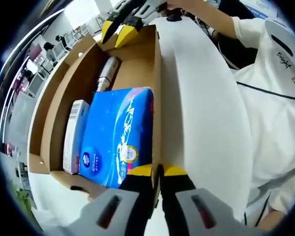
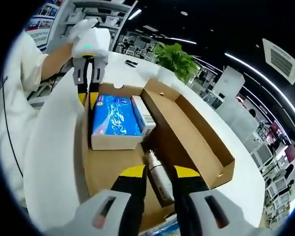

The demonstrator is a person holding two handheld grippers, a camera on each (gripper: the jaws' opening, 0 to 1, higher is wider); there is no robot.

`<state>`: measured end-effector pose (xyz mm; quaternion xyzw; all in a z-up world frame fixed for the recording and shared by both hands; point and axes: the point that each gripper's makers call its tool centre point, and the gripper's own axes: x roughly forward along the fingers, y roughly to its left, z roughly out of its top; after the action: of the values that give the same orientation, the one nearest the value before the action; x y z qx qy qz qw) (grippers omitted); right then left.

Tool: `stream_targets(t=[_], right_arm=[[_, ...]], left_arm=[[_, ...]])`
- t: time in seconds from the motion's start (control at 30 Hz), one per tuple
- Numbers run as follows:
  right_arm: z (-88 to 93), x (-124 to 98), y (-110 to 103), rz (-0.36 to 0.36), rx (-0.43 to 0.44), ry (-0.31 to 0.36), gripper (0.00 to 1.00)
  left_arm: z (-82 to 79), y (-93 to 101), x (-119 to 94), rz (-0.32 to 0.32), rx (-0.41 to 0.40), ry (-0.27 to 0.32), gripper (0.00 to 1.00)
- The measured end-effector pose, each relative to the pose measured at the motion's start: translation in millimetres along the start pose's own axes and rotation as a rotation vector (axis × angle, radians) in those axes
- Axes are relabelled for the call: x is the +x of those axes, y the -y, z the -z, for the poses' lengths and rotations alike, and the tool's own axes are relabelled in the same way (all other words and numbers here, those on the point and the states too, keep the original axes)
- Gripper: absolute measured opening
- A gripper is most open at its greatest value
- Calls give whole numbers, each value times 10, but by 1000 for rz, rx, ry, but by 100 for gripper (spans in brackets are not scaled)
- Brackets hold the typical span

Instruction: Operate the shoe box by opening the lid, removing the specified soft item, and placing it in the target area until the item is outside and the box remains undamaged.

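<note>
Table [image 2: 246,162]: white top under the box, stretching away past the right gripper's far side toward the plant.
Shoe box [image 1: 59,108]: brown cardboard, open; its long inner walls run straight ahead of each gripper.
Lid [image 1: 201,118]: white outside, swung up on edge along one long side of the box; it stands just right of the left gripper's tips and left of the right gripper's tips.
Tissue pack [image 1: 119,135]: blue soft pack with white print, lying flat on the box floor, directly ahead of the left gripper and touching its left jaw tip; in the right gripper view [image 2: 115,118] it sits well ahead, at the far end of the box.
Small carton [image 1: 74,135]: white, narrow, beside the tissue pack on the side away from the lid.
Tube-like item [image 2: 157,177]: silvery and slim, lying on the box floor between the right gripper's jaw tips; whether the jaws touch it cannot be told.
Left gripper [image 1: 156,173]: black jaws with yellow tips, narrow gap, set astride the bottom edge of the lid at the box wall; a grip on the edge cannot be told for sure.
Right gripper [image 2: 156,173]: yellow-tipped jaws parted moderately, either side of the tube-like item.
Plant [image 2: 177,59]: green leaves on the table beyond the box.
</note>
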<state>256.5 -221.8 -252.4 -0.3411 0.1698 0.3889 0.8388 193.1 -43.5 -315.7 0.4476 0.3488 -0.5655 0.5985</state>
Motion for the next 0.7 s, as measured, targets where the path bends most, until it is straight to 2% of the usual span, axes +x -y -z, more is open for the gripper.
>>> stream_targets(t=[0.1, 0.27, 0.37, 0.47, 0.63, 0.7], right_arm=[[3, 19, -45, -11, -12, -15, 21], [107, 87, -66, -20, -95, -114, 22], [71, 147, -49, -13, -107, -115, 23], [103, 149, -39, -38, -98, -128, 23], [86, 175, -59, -87, -62, -91, 22], [118, 211, -41, -86, -58, -101, 22]], left_arm=[[-1, 0, -1, 0, 0, 2, 4], [0, 3, -1, -5, 4, 4, 4], [2, 3, -2, -3, 4, 4, 4], [7, 6, -1, 4, 0, -2, 4], [11, 13, -2, -1, 1, -1, 4], [14, 15, -2, 2, 0, -5, 3]])
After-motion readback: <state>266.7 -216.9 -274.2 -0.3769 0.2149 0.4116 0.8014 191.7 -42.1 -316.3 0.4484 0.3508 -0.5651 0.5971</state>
